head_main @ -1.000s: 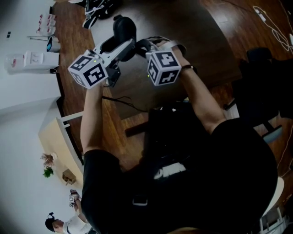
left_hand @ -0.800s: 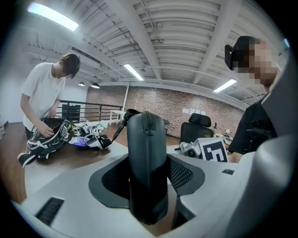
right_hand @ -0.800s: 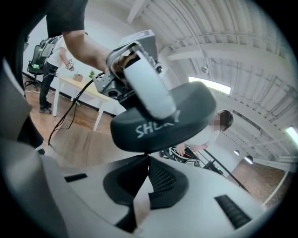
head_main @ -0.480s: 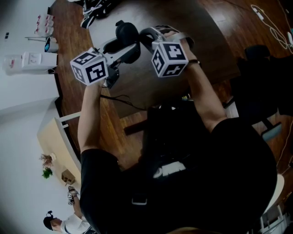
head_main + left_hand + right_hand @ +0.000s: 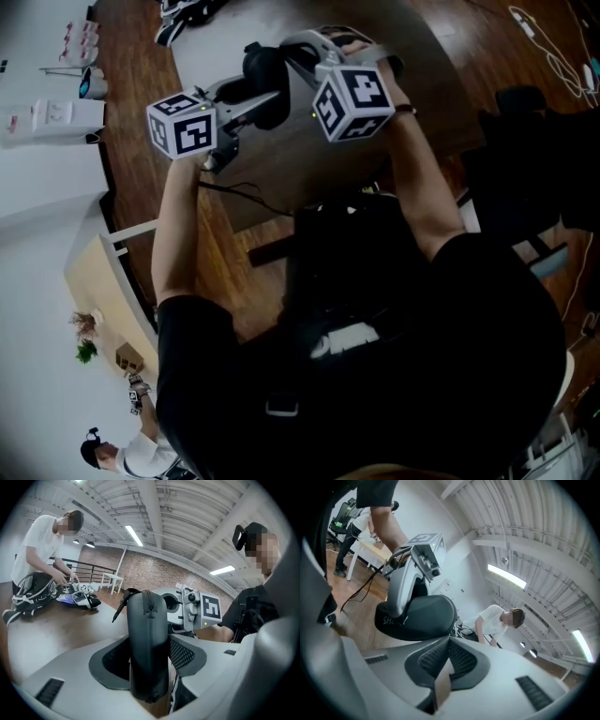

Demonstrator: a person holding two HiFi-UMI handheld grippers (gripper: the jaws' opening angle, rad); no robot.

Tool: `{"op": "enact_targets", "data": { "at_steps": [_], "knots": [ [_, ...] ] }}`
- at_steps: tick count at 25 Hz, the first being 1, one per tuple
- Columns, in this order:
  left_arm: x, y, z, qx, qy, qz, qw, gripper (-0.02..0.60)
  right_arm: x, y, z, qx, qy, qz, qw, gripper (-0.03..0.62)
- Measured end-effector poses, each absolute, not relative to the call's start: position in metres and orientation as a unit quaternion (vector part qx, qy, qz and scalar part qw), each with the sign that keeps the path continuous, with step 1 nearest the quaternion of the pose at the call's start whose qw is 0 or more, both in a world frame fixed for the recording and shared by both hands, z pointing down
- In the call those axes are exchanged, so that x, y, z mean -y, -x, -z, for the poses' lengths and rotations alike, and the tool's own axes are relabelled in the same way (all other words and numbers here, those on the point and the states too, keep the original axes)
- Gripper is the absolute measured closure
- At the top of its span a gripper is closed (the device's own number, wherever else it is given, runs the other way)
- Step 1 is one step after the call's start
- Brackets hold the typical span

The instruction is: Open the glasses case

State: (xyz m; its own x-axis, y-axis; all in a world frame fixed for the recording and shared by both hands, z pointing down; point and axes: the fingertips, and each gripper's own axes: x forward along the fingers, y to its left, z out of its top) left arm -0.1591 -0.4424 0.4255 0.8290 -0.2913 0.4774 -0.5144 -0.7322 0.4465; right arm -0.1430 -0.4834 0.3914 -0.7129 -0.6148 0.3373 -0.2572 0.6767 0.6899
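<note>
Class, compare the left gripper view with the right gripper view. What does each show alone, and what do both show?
Left only: the zipper along the edge of the case, and a person's headset. Right only: white lettering on the case's side, and the left gripper clamped on it. Both: the case and a person in a white shirt.

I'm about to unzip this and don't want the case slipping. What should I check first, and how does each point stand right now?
1. Glasses case clamped in the left gripper: ok, both pads press its sides.
2. Case upright, zipper on top in the left gripper view: ok.
3. Zipper closed along the visible stretch: ok, nothing opened yet.
4. Zipper pull located: ok, a thin black tab sticks out beside the case's top.
5. Right gripper holding that pull: cannot tell; its jaws are together, tips at the case's edge.
</note>
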Motion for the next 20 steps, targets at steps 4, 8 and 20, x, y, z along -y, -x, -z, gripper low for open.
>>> {"op": "enact_targets", "data": {
  "at_steps": [4, 8, 20],
  "knots": [
    [0.442, 0.154, -0.416, 0.226, -0.922, -0.134, 0.286, 0.337, 0.483, 0.136, -0.385, 0.879, -0.269, 0.297, 0.26, 0.583],
    [0.455, 0.174, -0.387, 0.27, -0.924, -0.007, 0.269, 0.33, 0.496, 0.117, -0.375, 0.884, -0.313, 0.262, 0.226, 0.583],
    [0.459, 0.183, -0.363, 0.275, -0.846, 0.32, 0.326, 0.275, 0.533, 0.077, -0.293, 0.884, -0.457, 0.081, -0.055, 0.583]
  ]
}}
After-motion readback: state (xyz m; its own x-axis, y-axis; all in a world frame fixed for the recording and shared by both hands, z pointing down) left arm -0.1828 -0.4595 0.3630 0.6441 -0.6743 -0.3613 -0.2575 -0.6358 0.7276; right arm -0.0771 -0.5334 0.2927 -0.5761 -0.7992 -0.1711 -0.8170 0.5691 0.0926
